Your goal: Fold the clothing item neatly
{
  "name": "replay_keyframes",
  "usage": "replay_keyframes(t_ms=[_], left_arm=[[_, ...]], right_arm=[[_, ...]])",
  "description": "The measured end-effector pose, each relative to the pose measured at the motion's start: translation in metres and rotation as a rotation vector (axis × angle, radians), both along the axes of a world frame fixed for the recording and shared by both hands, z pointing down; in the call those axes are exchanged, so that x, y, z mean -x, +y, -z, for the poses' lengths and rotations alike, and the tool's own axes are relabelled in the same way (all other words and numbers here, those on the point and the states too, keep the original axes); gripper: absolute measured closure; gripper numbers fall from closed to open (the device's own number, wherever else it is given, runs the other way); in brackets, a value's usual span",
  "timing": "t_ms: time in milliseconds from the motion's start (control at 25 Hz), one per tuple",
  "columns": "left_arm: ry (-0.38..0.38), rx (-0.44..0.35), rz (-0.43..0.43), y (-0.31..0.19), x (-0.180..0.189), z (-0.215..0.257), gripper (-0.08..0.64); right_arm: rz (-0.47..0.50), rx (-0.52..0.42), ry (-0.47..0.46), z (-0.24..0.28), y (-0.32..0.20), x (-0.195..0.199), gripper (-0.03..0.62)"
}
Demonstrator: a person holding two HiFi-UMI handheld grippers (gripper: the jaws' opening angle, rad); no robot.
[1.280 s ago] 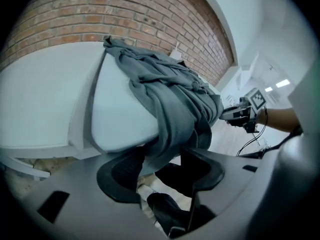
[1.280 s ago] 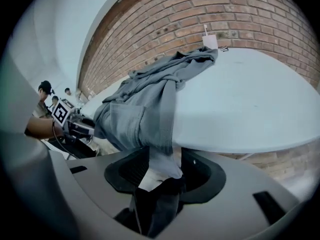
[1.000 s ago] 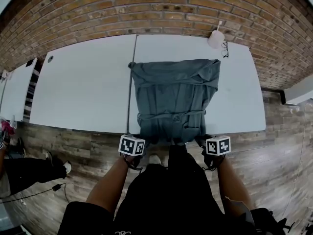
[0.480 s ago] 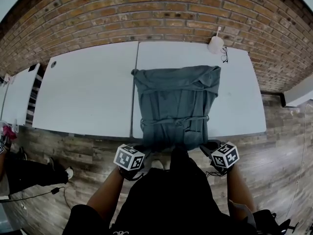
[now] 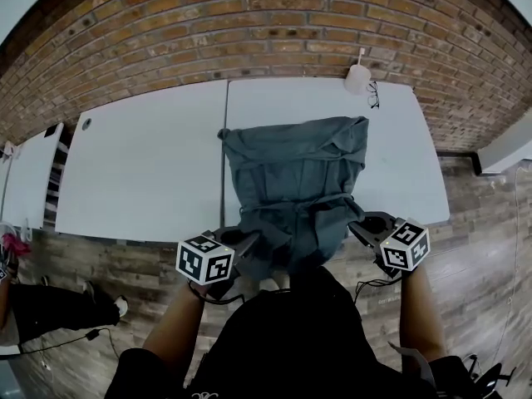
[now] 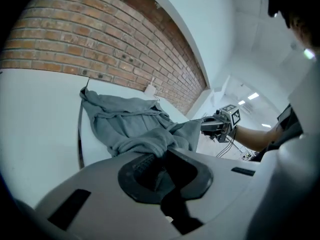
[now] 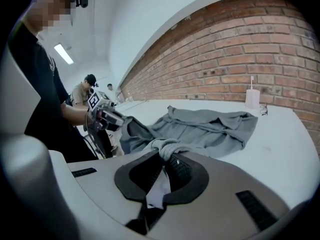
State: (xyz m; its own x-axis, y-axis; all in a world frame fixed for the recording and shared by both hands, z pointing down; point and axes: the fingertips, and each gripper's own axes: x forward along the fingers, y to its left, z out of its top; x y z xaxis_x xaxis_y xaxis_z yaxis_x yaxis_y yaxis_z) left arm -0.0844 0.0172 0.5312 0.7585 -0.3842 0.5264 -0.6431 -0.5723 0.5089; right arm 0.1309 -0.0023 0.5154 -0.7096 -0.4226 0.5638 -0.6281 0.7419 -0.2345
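Note:
A grey-green garment [image 5: 295, 177] lies on the white table [image 5: 141, 165], its near part lifted past the front edge. My left gripper [image 5: 237, 243] is shut on the garment's near left corner [image 6: 150, 146], at the table's front edge. The cloth bunches into its jaws. At the right, my right gripper [image 5: 370, 227] is shut on the near right corner [image 7: 167, 146]. The hem hangs stretched between the two grippers. In the left gripper view the other gripper [image 6: 217, 126] shows across the cloth; in the right gripper view the left gripper [image 7: 107, 116] does.
A white bottle [image 5: 358, 77] and a pair of glasses [image 5: 373, 94] stand at the table's far right, by the brick wall [image 5: 249, 23]. A seam [image 5: 224, 131] splits the two table tops. Wooden floor lies below. A person [image 7: 87, 91] sits in the background.
Both grippers have closed on the garment's near corners and lifted them up from below the table edge, moving apart. The hem has risen with them.

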Motion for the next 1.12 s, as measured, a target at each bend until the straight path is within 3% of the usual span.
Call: replay_keyframes(t_ms=[200, 440, 640, 840, 1000, 1120], left_arm=[[0.051, -0.032, 0.110, -0.056, 0.010, 0.026, 0.540], [0.011, -0.035, 0.246, -0.119, 0.035, 0.031, 0.539], [0.017, 0.012, 0.439, -0.170, 0.064, 0.023, 0.540], [-0.114, 0.077, 0.616, -0.208, 0.107, -0.010, 0.539], [-0.222, 0.159, 0.617, -0.204, 0.117, -0.055, 0.538], [-0.294, 0.154, 0.577, -0.198, 0.115, -0.074, 0.538]], right_arm=[[-0.075, -0.021, -0.047, 0.035, -0.059, -0.019, 0.574], [-0.132, 0.007, 0.086, 0.022, -0.142, -0.043, 0.574], [-0.220, 0.064, 0.117, 0.001, -0.208, -0.057, 0.574], [-0.348, 0.124, 0.251, -0.039, -0.257, -0.088, 0.574], [-0.361, 0.210, 0.310, -0.076, -0.255, -0.101, 0.574], [-0.357, 0.210, 0.310, -0.089, -0.251, -0.101, 0.572]])
